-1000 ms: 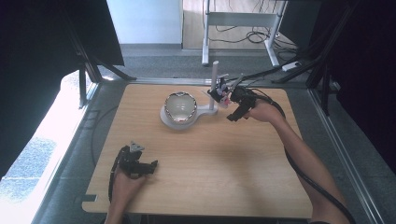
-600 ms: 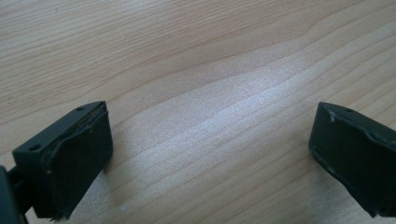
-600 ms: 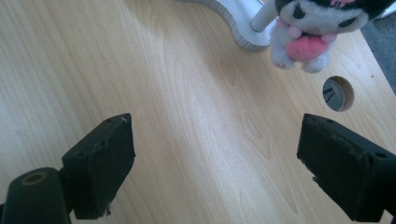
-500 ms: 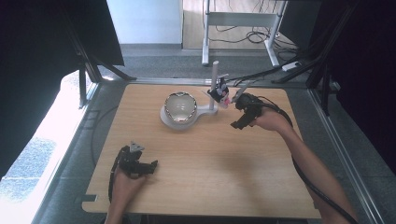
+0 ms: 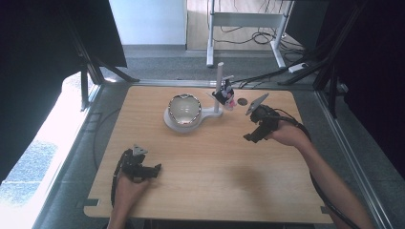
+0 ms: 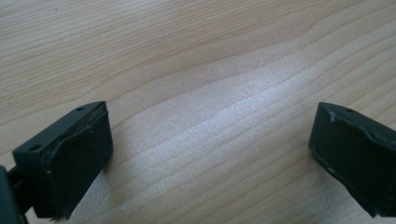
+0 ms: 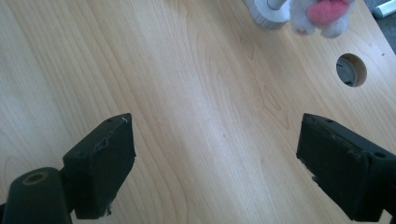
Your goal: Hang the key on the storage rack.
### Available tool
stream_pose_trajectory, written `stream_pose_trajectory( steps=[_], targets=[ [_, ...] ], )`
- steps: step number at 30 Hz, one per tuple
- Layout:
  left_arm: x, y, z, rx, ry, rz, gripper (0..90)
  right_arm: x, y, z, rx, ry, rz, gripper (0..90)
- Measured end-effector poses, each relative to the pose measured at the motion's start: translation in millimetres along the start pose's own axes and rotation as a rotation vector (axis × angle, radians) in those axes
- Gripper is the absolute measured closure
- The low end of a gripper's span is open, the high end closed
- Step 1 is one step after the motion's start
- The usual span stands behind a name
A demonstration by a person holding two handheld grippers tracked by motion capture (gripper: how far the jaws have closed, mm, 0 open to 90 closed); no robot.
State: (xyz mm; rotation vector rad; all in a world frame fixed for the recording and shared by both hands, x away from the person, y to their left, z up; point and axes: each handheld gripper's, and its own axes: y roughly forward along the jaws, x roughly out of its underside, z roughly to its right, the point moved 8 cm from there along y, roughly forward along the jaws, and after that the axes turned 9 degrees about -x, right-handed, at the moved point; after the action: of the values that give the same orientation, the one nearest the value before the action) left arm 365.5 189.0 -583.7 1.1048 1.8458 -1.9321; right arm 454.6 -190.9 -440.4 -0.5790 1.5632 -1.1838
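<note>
Toy (image 5: 225, 94): hangs on stand (image 5: 219, 90), far side of table (image 5: 200, 191); in right gripper view (image 7: 322, 14) ahead of jaws, toward the right one
Right gripper (image 5: 249, 137): jaws apart, empty, near toy
Left gripper (image 5: 156, 170): jaws apart, empty, well apart from toy
Bowl (image 5: 184, 109): beside stand

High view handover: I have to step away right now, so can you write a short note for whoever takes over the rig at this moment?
Left hand-held gripper: open, empty, low over the near left of the table.
Right hand-held gripper: open, empty, above bare wood right of the stand.
Things: white stand at the far middle of the table; a small plush toy hangs on its post. The shiny bowl sits on the stand's base, left of the post.
Done: toy is on the stand, nothing in either gripper.
Left: cannot tell from the pictures; check the toy hangs securely before moving on.
</note>
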Motion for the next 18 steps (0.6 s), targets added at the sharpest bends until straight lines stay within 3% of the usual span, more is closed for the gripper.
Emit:
stream_pose_trajectory(
  steps=[18],
  targets=[
    [0.0, -0.1, 0.0, 0.000, 0.001, -0.001, 0.0, 41.3, -14.4, -20.4, 0.012, 0.001, 0.039, 9.6]
  ],
)
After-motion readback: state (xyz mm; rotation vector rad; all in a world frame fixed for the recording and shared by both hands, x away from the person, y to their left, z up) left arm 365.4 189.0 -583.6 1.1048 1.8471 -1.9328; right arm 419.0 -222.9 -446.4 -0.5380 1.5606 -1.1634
